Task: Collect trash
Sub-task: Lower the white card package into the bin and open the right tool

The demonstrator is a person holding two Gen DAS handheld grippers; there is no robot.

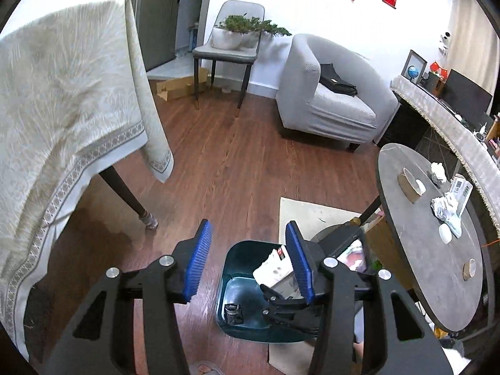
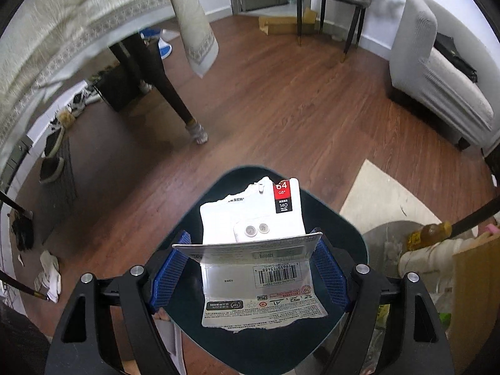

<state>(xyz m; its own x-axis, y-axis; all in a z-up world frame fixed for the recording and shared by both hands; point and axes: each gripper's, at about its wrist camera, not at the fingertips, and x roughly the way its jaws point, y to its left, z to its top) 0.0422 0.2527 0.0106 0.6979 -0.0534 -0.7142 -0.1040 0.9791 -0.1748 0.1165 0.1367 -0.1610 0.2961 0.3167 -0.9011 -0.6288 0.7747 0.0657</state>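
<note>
A dark teal trash bin [image 1: 240, 315] stands on the wood floor; a small black item [image 1: 234, 312] lies in it. My right gripper [image 2: 250, 243] is shut on a torn white memory-card package [image 2: 256, 215], holding it right over the bin [image 2: 350, 243]; the package also shows in the left wrist view [image 1: 275, 268]. My left gripper [image 1: 250, 259] is open and empty, above the bin's left side. Crumpled white paper [image 1: 445, 207] and another wad [image 1: 437, 170] lie on the round grey table [image 1: 415, 265] at right.
A cloth-covered table [image 1: 62, 109] with a dark leg [image 1: 125, 193] stands at left. A grey armchair [image 1: 331, 93], a chair with plants [image 1: 231, 43], a beige mat [image 1: 312, 215] and tape rolls [image 1: 409, 184] on the round table are in view.
</note>
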